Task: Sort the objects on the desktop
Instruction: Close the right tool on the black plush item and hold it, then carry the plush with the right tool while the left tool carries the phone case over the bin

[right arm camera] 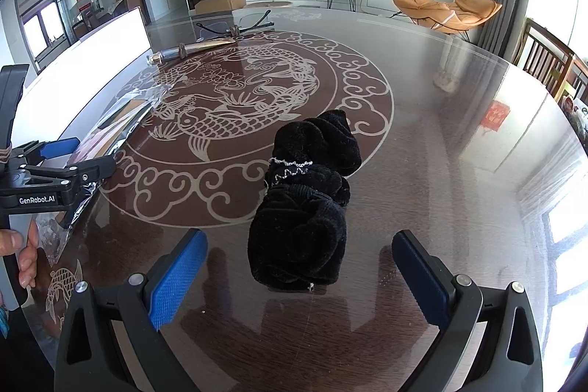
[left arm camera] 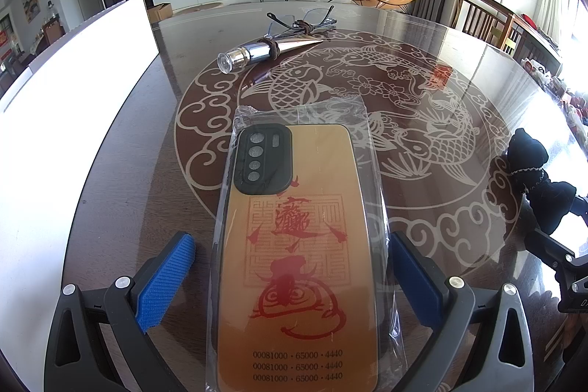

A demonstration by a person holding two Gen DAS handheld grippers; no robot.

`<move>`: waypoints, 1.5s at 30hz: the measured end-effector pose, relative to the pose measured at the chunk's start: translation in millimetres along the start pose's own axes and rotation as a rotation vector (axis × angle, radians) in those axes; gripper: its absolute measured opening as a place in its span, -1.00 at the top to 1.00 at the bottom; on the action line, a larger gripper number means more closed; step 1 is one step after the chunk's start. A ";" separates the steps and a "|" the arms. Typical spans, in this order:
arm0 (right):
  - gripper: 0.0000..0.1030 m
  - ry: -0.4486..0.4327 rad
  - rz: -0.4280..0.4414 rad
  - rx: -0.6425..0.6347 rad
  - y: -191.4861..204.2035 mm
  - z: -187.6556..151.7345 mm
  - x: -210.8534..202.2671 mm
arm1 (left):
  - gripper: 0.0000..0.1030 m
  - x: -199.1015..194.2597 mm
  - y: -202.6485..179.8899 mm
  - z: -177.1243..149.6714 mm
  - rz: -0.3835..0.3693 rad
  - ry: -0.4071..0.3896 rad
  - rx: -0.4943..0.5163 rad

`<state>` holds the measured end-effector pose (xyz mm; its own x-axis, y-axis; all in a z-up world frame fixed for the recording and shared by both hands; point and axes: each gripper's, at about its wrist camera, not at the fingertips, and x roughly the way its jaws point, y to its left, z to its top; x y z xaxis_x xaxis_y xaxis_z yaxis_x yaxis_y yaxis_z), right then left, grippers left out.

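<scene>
A yellow phone case [left arm camera: 297, 245] with red print, in a clear plastic sleeve, lies on the glass table between the open fingers of my left gripper [left arm camera: 290, 267]. A black velvet pouch [right arm camera: 305, 204] with a silver chain lies just ahead of my open right gripper [right arm camera: 297, 267], its near end between the fingertips [right arm camera: 180, 270]. The pouch also shows at the right edge of the left wrist view [left arm camera: 533, 179]. The left gripper [right arm camera: 70, 164] and the sleeve [right arm camera: 121, 120] show at the left of the right wrist view.
A silver horn-shaped flask [left arm camera: 264, 52] with a brown cord and a pair of glasses [left arm camera: 305, 21] lie at the far side of the table. A white box [left arm camera: 73, 90] stands along the left. Wooden chairs [right arm camera: 551, 61] stand to the right.
</scene>
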<state>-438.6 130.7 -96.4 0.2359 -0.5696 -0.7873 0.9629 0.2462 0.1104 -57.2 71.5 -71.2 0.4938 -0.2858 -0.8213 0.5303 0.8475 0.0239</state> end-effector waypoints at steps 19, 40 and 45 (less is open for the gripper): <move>-0.96 0.202 0.230 0.100 -41.5 44.0 -15.6 | -0.44 -24.9 3.5 -8.5 -0.069 0.000 0.026; 0.23 0.292 0.170 -0.143 32.5 66.1 -27.9 | -0.44 -97.2 28.6 -11.6 -0.160 -0.093 -0.034; 0.23 0.222 0.207 -0.178 60.9 95.3 -43.9 | -0.44 -141.7 75.5 9.6 -0.182 -0.171 -0.124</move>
<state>-377.9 96.0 2.7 0.3711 -0.3141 -0.8739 0.8551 0.4825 0.1897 -80.5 171.6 52.5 0.5127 -0.5012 -0.6971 0.5380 0.8203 -0.1941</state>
